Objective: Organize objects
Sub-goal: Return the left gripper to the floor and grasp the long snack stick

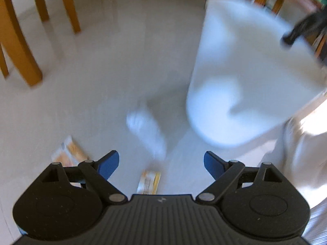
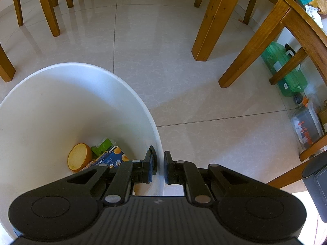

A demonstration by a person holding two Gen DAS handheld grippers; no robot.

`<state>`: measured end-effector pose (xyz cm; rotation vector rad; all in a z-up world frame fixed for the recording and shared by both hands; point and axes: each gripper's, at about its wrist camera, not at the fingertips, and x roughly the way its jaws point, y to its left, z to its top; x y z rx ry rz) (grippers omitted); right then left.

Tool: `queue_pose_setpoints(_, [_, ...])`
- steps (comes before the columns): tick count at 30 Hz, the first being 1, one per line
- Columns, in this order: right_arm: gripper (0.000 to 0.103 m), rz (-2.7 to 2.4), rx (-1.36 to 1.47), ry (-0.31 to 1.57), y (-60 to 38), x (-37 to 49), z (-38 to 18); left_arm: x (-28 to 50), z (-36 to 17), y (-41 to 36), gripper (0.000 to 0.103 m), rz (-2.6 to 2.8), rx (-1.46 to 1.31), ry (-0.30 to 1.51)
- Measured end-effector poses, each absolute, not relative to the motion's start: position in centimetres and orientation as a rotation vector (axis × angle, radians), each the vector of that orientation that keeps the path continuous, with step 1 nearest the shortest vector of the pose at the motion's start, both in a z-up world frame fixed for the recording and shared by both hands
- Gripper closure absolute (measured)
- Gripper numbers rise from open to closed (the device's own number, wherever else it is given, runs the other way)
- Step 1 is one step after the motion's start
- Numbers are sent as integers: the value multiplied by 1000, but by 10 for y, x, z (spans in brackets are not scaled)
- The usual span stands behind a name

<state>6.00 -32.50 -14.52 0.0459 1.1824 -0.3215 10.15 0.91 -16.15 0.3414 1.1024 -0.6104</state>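
Left gripper (image 1: 161, 164): pointed steeply down at the pale tiled floor (image 1: 102, 71), blue-padded jaws spread wide, nothing between them; view smeared by motion. Right gripper (image 2: 160, 164): also angled steeply down, jaws pressed together on the rim of the white bin (image 2: 141, 102), one finger inside the wall, one outside. Bin: tall, round, plain white plastic, standing on the floor among wooden chair legs (image 2: 210, 20); in the left wrist view it sits at upper right, blurred. Bin contents: orange half (image 2: 78, 156), green wrapper (image 2: 102, 146), blue printed carton (image 2: 114, 158). Loose on the floor near the left gripper: white blurred item (image 1: 147, 130), yellow-orange packet (image 1: 149, 181), orange-white packet (image 1: 68, 153).
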Motion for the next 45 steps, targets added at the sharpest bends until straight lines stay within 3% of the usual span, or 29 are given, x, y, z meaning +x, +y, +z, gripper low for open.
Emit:
queue_pose_setpoints(6, [90,-322,44,1182,-324,60,-145,101,-256,36,14,-469,326,1245])
queue_pose_setpoints(13, [90,-323,28,1183,-323,60,-144,106,-301,57,14,-380,200,1326])
queue_pose_setpoints(25, [89,-324,25,1185,-323,61,-144,95,-300,42,11,-509,142,1414])
queue_pose_setpoints(30, [89,-324,25,1185,-323,62,-144,92,-299,34,20,-474,253,1332])
queue_pose_setpoints(34, [89,-324,25,1187,-322,63,-144,85,-297,43,35,-416,259,1282])
queue_pose_setpoints(45, [89,-324,24,1186,-321,63,-145,84,-294,40,43,-377,132,1236])
